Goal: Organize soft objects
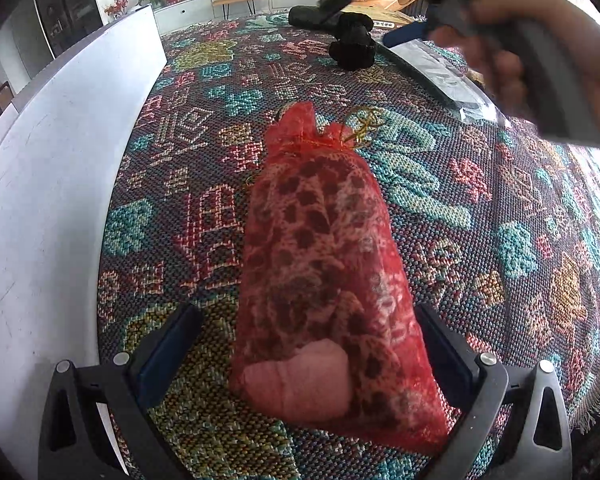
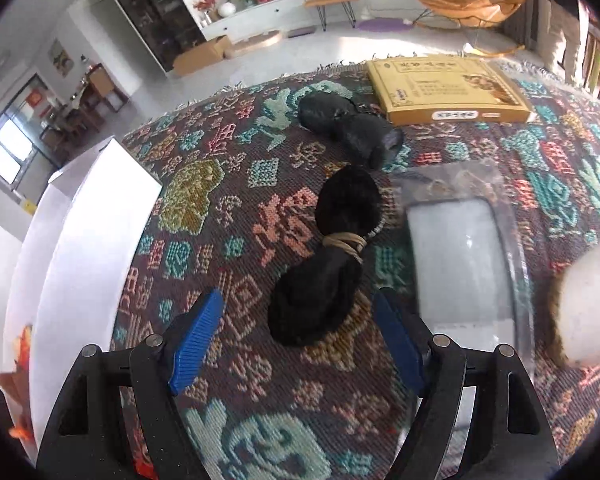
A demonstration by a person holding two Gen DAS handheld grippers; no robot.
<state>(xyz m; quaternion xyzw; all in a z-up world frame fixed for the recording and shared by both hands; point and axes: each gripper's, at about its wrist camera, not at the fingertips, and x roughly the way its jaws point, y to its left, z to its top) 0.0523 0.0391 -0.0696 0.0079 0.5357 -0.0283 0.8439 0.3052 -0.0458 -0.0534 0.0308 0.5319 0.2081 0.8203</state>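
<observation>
A red mesh bag (image 1: 320,248) with leopard-print fabric and a pink roll inside lies on the patterned woven cloth (image 1: 500,220). My left gripper (image 1: 306,316) is open wide around the bag's near end, with a clear gap at its left pad. In the right wrist view a black furry bundle (image 2: 320,280), tied with a tan band, lies on the cloth. Its near end shows between the blue pads of my open right gripper (image 2: 299,298), with cloth visible on both sides. A second black soft item (image 2: 348,124) lies beyond it.
A white box (image 2: 92,220) borders the cloth on the left. A flat yellow box (image 2: 444,88) lies at the far edge. A clear plastic packet (image 2: 464,256) with white contents sits right of the bundle. A pale fuzzy object (image 2: 588,300) is at the right edge. A blurred hand (image 1: 512,68) crosses the left wrist view.
</observation>
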